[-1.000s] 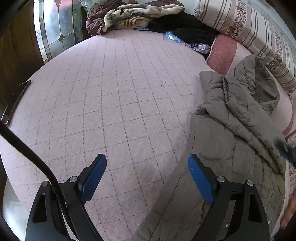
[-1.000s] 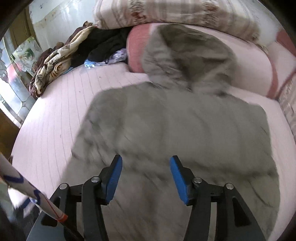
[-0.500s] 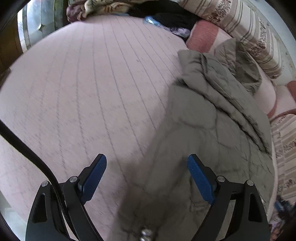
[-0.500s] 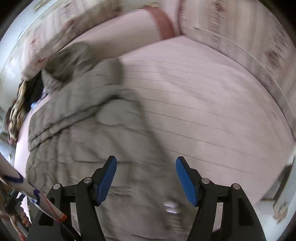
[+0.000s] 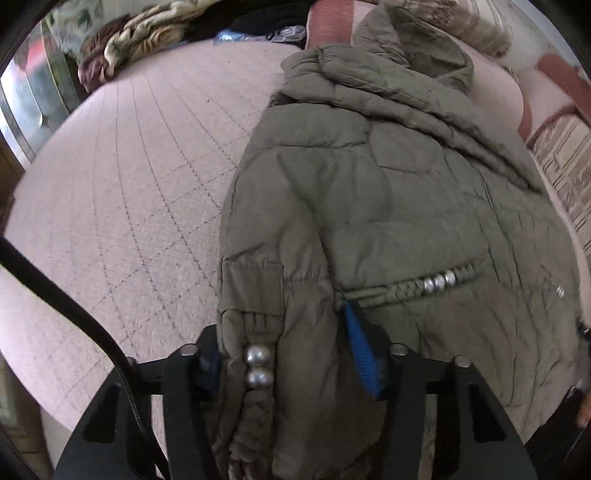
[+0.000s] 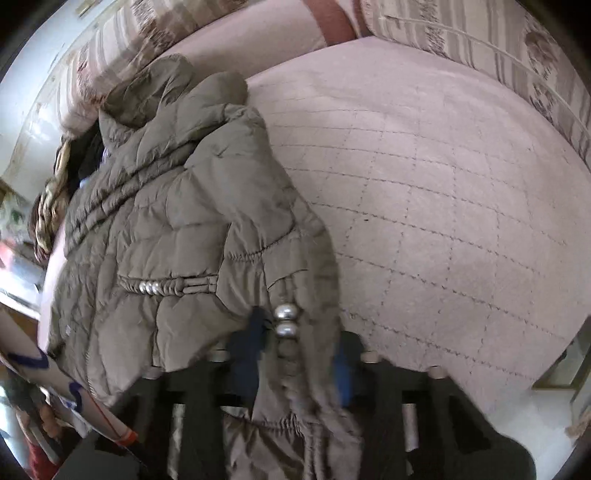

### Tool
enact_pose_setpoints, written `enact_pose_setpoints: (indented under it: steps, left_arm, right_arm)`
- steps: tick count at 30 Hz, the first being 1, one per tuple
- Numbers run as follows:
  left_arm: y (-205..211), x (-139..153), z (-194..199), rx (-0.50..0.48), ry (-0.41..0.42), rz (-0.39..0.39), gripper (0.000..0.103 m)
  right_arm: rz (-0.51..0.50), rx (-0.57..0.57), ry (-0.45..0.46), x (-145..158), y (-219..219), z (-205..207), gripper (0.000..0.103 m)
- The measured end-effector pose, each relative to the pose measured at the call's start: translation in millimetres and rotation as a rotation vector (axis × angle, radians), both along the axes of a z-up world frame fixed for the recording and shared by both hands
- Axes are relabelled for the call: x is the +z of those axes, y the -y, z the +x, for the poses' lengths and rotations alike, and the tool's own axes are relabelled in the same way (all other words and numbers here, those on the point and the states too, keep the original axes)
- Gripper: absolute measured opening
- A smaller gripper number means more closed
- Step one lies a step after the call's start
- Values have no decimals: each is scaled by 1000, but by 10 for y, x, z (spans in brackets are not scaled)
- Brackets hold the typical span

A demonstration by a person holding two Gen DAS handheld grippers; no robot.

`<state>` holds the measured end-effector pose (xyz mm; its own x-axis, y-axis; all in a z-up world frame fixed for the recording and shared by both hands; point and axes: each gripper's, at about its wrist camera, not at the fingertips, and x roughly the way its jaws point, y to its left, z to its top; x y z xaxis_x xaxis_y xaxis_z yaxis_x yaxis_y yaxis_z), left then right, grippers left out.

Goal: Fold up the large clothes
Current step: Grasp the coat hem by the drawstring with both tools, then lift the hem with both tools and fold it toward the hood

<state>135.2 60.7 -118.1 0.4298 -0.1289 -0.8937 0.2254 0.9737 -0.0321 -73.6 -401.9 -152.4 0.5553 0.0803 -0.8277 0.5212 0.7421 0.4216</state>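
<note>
Both closing claws seem half-buried in jacket (image 5: 369, 192) cuffs.

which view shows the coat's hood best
The left wrist view: the hood sits sharp at the top, its fur trim showing. The right wrist view shows it too, but smaller, blurred and partly behind a folded sleeve.

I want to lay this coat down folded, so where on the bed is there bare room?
The pink quilted bedspread is bare left of the olive padded coat, up to the heaped clothes. It is also bare to the coat's right, up to the striped bolster. The heap's corner is crowded.
</note>
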Motion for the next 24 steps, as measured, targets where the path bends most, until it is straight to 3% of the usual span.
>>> enact_pose_setpoints:
  steps: [4, 6, 8, 12, 18, 24]
  left_arm:
    - [40, 6, -132, -4, 6, 17, 53]
    - [25, 21, -145, 18, 13, 26, 60]
    - [3, 67, -98, 44, 5, 15, 60]
    - [-72, 263, -267, 83, 28, 47, 60]
    - [-140, 608, -650, 126, 96, 98, 61]
    - [-155, 1097, -1041, 157, 210, 92, 64]
  right_arm:
    - [22, -22, 15, -5, 21, -146, 22]
    - [19, -28, 21, -29, 27, -150, 26]
    - [29, -53, 28, -15, 68, -129, 37]
    - [23, -105, 61, 130, 72, -227, 39]
    - [-28, -143, 148, 517, 1, -554, 42]
    - [-135, -61, 216, 996, -342, -701, 52]
